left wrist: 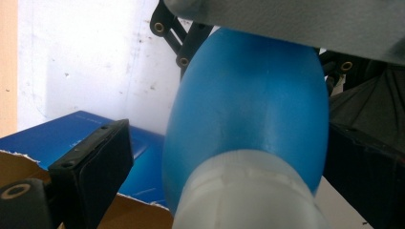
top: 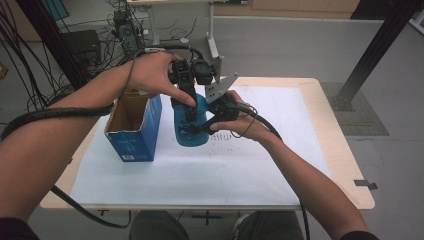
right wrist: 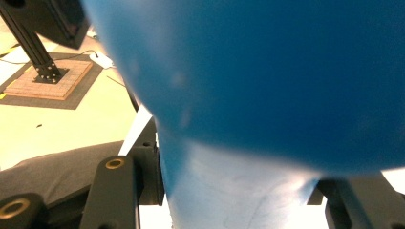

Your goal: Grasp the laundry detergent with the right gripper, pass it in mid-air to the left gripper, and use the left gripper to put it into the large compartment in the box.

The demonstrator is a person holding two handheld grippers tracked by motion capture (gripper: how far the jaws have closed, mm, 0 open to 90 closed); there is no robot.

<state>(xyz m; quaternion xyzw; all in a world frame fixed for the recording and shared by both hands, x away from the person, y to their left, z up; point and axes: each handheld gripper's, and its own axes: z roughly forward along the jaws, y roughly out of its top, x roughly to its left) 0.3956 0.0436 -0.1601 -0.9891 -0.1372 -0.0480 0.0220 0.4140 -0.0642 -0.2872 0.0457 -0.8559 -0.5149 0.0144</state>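
High view: blue bottle [top: 194, 131] upright at table [top: 330, 150] centre on white sheet [top: 165, 175], just beside open blue carton [top: 134, 142] at its 9 o'clock. Left gripper [top: 191, 112] down from 12 o'clock over bottle top; right gripper [top: 200, 127] in from 3 o'clock, against bottle side.

Left gripper view: bottle [left wrist: 248, 124] between the jaws, pale neck [left wrist: 248, 191] at 6 o'clock; left jaw standing off the bottle, gap visible, spread wide, gripping nothing. Carton [left wrist: 62, 136] at 8 o'clock.

Right gripper view: bottle [right wrist: 267, 71] close up, narrow pale part [right wrist: 229, 191] clamped between the jaws, fully closed on it. Floor [right wrist: 71, 119] at 9 o'clock.
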